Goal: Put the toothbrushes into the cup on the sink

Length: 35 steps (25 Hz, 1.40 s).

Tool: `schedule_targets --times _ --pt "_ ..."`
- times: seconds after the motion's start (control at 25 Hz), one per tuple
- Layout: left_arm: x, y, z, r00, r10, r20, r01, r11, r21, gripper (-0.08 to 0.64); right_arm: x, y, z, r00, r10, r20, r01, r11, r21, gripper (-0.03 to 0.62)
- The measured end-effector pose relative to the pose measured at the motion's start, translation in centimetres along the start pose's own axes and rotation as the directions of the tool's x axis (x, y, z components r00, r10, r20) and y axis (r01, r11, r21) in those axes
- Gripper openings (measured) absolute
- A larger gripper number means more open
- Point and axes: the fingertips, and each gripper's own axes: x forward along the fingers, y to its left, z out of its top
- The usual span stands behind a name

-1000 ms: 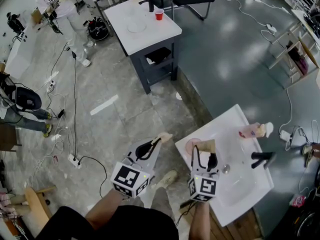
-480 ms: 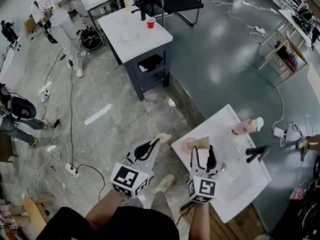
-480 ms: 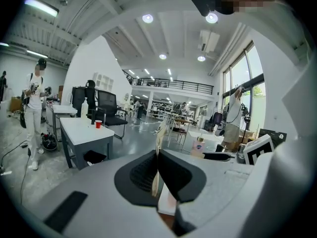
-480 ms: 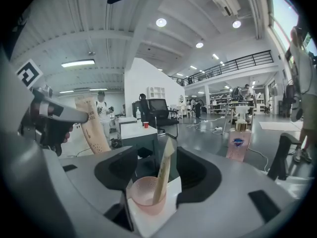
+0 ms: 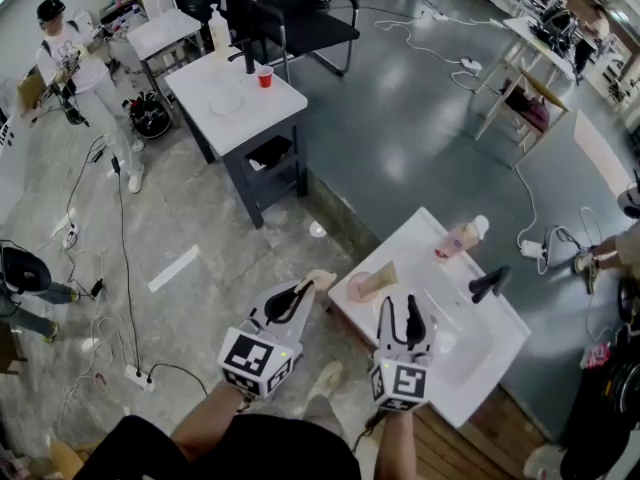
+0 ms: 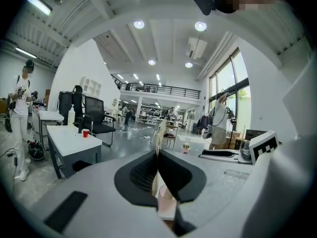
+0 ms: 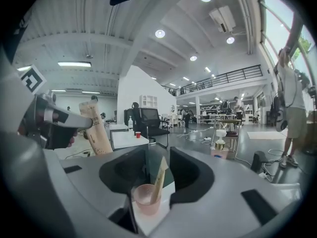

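A pink cup [image 5: 358,288] stands on the near left corner of the white sink [image 5: 470,353]. One beige toothbrush packet [image 5: 384,275] leans in it. My right gripper [image 5: 399,306] hovers just right of the cup, its jaws closing with nothing pressed between them. In the right gripper view the cup [image 7: 147,198] and its packet [image 7: 159,180] show beyond the gap of that gripper [image 7: 158,167]. My left gripper [image 5: 305,290] is shut on a second toothbrush packet [image 5: 325,279] left of the sink. The left gripper view shows this packet [image 6: 159,133] edge-on.
A black faucet [image 5: 486,284] and a pump bottle [image 5: 458,238] stand at the sink's far side. A white-topped table [image 5: 235,103] with a red cup [image 5: 264,76] and a black chair [image 5: 300,13] lie farther off. Cables cross the floor; a person [image 5: 65,58] stands at the far left.
The right gripper's jaws have narrowed and it sits slightly back from the cup. The left gripper keeps its packet. The head view has shifted, so the sink appears farther right.
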Motion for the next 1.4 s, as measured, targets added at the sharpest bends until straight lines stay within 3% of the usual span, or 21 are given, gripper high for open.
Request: schedule_targets --times 0.32,0.76,1.04,1.4 --pt "-2.5 -2.3 1.5 0.995 -0.096 0.023 0.095 0.995 0.027 0.006 -5.4 0.7 2.2 0.994 -0.096 0.045 0.096 0.995 -0.007 0.098" --pt "-5.7 -4.4 1.6 0.975 -0.220 0.028 0.217 0.973 0.078 0.006 -11.5 2.5 1.6 0.973 -0.221 0.072 0.220 0.975 0.017 0.039" --pt "-7.2 -5.2 0.9 0.964 -0.266 0.020 0.263 0.960 0.091 0.006 -14.1 3.6 0.6 0.959 -0.274 0.071 0.272 0.962 0.035 0.002" --pt "-7.0 -5.9 1.2 0.960 -0.279 0.022 0.276 0.957 0.090 0.006 -14.5 3.2 0.5 0.959 -0.276 0.063 0.275 0.961 0.029 -0.002"
